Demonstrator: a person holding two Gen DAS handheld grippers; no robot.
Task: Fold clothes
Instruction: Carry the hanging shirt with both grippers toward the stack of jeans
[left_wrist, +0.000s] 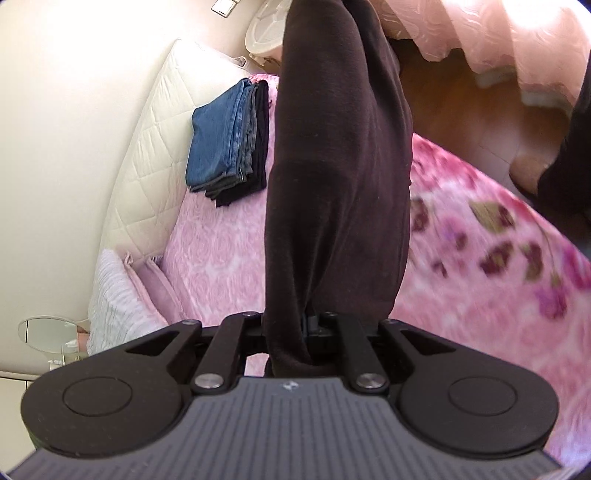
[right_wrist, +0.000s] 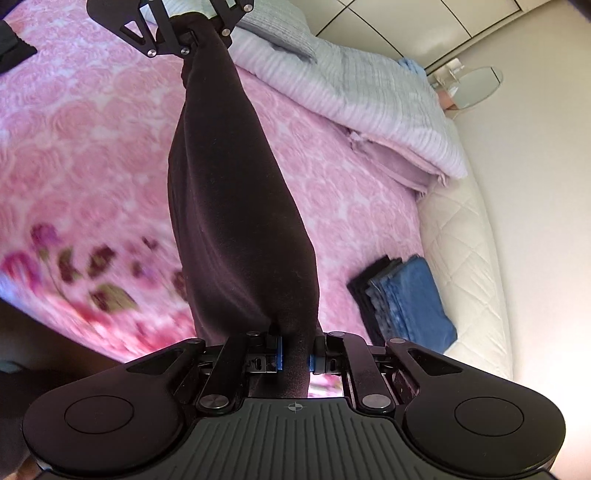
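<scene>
The left gripper (left_wrist: 295, 328) and right gripper (right_wrist: 295, 350) each pinch one end of the dark cloth (right_wrist: 229, 192), stretched above the pink bed (right_wrist: 92, 147)

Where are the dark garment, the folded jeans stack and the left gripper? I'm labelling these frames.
dark garment (left_wrist: 340, 177): left wrist view, mid-span.
folded jeans stack (left_wrist: 218, 140): left wrist view, top blue layer.
left gripper (right_wrist: 192, 35): right wrist view, clamped fingertips.

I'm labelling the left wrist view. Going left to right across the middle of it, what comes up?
Quilted white headboard → stack of folded jeans → dark brown garment held by the left hand-held gripper → floral pink blanket.
</scene>
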